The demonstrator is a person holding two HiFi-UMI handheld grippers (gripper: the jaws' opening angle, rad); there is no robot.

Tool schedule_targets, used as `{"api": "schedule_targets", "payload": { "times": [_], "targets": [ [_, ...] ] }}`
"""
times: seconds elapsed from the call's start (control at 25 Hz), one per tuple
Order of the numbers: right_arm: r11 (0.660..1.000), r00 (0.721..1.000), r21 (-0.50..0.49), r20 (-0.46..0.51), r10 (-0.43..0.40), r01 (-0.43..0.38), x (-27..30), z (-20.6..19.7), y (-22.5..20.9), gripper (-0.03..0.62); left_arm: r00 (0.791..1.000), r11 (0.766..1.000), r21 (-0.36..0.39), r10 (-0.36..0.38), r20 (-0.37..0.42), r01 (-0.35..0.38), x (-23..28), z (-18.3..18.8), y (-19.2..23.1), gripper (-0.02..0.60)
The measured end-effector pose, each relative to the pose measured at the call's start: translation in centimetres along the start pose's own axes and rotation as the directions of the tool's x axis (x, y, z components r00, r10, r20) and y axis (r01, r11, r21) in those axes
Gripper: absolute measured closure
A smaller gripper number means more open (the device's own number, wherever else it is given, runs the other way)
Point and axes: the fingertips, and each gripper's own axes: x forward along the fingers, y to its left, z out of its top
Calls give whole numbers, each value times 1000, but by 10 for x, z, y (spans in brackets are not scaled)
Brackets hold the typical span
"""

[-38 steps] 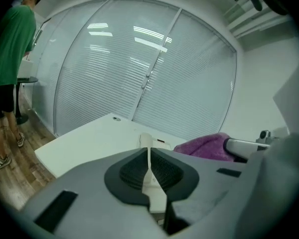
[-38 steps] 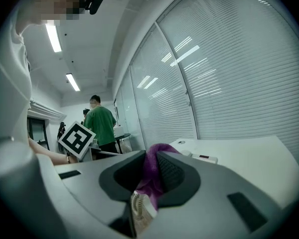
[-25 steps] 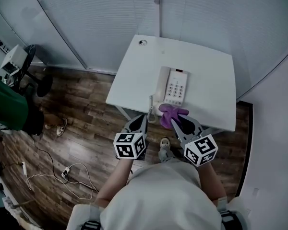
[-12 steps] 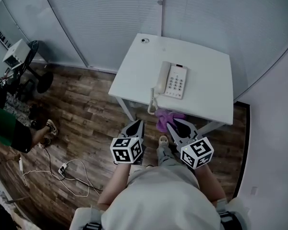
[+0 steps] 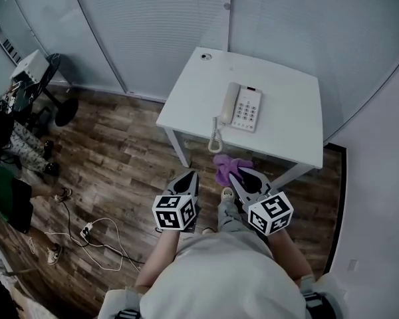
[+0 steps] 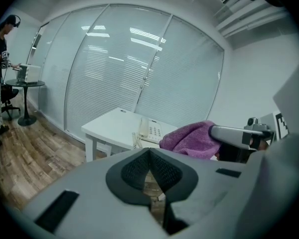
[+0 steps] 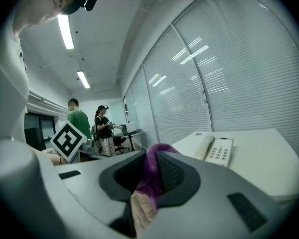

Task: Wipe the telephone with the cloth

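A white telephone [image 5: 240, 107] with a coiled cord lies on the small white table [image 5: 286, 125]; it also shows in the left gripper view [image 6: 150, 130] and the right gripper view [image 7: 217, 151]. My right gripper [image 5: 235, 175] is shut on a purple cloth [image 5: 227, 166], held in the air off the table's near edge; the cloth [image 7: 151, 176] sticks up between its pads. My left gripper [image 5: 189, 176] is shut with nothing in it, beside the right one over the wooden floor. The purple cloth [image 6: 192, 139] shows to its right.
Glass partition walls with blinds stand behind the table [image 6: 117, 126]. A small round table [image 5: 36, 68] with equipment and people [image 7: 89, 123] are at the left. Cables and a power strip [image 5: 86, 234] lie on the floor [image 5: 120, 158].
Both grippers and the cloth have drawn back from the telephone and the table edge, towards my body. The cloth, earlier over the table's front edge, now hangs over the floor.
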Motion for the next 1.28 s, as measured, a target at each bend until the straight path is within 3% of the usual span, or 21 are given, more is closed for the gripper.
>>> {"api": "schedule_targets", "payload": {
  "times": [0.36, 1.28],
  "targets": [
    [1000, 1000, -4, -9, 12, -12, -6, -11, 19, 514, 1000, 1000, -10, -2, 5, 2, -19, -13, -2, 560],
    [999, 1000, -35, -5, 27, -27, -2, -4, 22, 516, 1000, 1000, -15, -11, 3, 11, -15, -11, -2, 560]
  ]
}}
